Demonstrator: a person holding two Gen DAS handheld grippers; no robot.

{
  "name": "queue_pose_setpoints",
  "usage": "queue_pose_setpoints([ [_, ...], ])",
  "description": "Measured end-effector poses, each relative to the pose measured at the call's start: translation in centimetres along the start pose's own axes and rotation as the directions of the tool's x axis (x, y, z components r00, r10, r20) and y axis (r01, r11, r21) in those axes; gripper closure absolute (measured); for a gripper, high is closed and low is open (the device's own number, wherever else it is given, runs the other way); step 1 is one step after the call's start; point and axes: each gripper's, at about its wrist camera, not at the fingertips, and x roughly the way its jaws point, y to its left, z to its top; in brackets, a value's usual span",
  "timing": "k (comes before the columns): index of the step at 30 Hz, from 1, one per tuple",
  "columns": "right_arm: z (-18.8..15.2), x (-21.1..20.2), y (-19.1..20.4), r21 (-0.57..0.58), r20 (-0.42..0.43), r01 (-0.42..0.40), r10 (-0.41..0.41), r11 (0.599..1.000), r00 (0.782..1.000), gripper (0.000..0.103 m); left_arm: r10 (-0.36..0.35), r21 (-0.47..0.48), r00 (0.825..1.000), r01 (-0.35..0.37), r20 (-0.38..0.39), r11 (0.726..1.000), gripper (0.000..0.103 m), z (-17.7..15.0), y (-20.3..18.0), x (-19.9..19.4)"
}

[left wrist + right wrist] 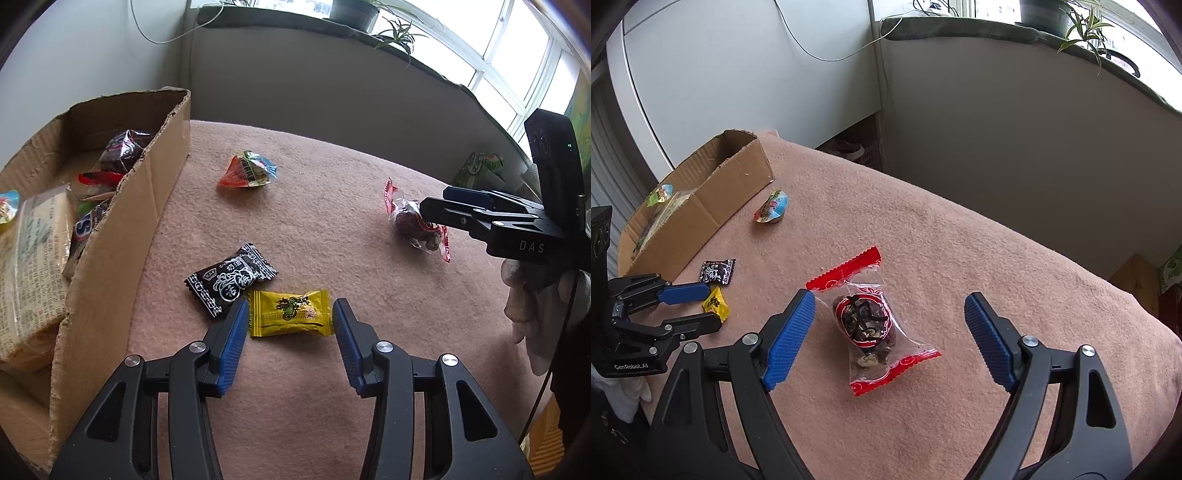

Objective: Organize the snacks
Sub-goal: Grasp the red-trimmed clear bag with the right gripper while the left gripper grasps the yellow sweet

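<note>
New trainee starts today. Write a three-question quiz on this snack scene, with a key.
1. True or false: the left gripper is clamped on the yellow packet.
2. Which snack lies between the right gripper's open fingers? A) black packet B) red-ended packet C) jelly cup
3. Fill in: the sorted snacks sit in a cardboard ____.

Key:
1. False. Its pads flank the packet with gaps on both sides.
2. B
3. box
</note>
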Motion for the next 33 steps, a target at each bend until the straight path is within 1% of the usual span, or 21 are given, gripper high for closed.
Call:
queue_pose_setpoints([
  [6,0.0,1.0,0.0,-0.001,-0.014,0.002,-0.002,1.0,1.0,0.018,0.059,0.107,0.998,-0.059,0.008,0.992,0.058,0.0,-1.9,0.7],
  [9,0.0,1.3,0.2,-0.017,-0.021,0.006,-0.007,1.0,1.0,0.018,0.083,0.134,0.996,-0.084,0.018,0.987,0.058,-0.2,-2.3,0.8],
  [10,0.0,1.4,0.3,-0.023,-0.025,0.009,-0.01,1.0,1.0,0.019,0.087,0.137,0.996,-0.089,0.02,0.987,0.06,-0.3,-2.4,0.8],
  [11,0.0,1.6,0.5,-0.028,-0.029,0.012,-0.012,1.0,1.0,0.023,0.092,0.14,0.996,-0.094,0.022,0.986,0.062,-0.4,-2.4,0.8],
  [12,0.0,1.9,0.6,-0.034,-0.036,0.01,-0.011,0.999,0.999,0.025,0.092,0.142,0.995,-0.095,0.023,0.985,0.063,-0.4,-2.4,0.8],
  [13,0.1,2.2,0.7,-0.04,-0.044,0.01,-0.012,0.999,0.999,0.03,0.093,0.144,0.995,-0.096,0.024,0.985,0.065,-0.4,-2.5,0.7],
  [14,0.1,2.5,0.8,-0.046,-0.053,0.013,-0.016,0.999,0.998,0.037,0.095,0.144,0.995,-0.097,0.025,0.985,0.065,-0.5,-2.4,0.7],
  [15,0.1,2.9,0.9,-0.052,-0.066,0.014,-0.017,0.999,0.998,0.041,0.095,0.144,0.995,-0.098,0.025,0.985,0.066,-0.4,-2.4,0.7],
  [16,0.1,3.3,1.0,-0.055,-0.08,0.014,-0.018,0.998,0.997,0.049,0.095,0.144,0.995,-0.098,0.026,0.985,0.067,-0.4,-2.3,0.6],
  [18,0.0,3.6,1.3,-0.069,-0.082,0.028,-0.034,0.997,0.996,0.053,0.092,0.136,0.995,-0.095,0.027,0.986,0.069,-0.4,-2.2,0.5],
  [19,0.0,3.6,1.5,-0.076,-0.083,0.033,-0.039,0.997,0.996,0.059,0.088,0.131,0.996,-0.091,0.027,0.987,0.07,-0.4,-2.1,0.5],
  [20,0.0,3.5,1.6,-0.076,-0.08,0.036,-0.042,0.996,0.996,0.061,0.086,0.127,0.996,-0.088,0.028,0.988,0.07,-0.5,-1.9,0.4],
  [27,-0.4,2.7,2.0,-0.082,-0.068,0.059,-0.065,0.995,0.996,0.063,0.071,0.122,0.997,-0.075,0.038,0.99,0.071,-0.4,-2.2,0.3],
  [33,-0.3,1.1,2.4,-0.071,-0.036,0.07,-0.073,0.995,0.997,0.063,0.051,0.111,0.996,-0.058,0.071,0.992,0.072,0.1,-1.9,-1.0],
])
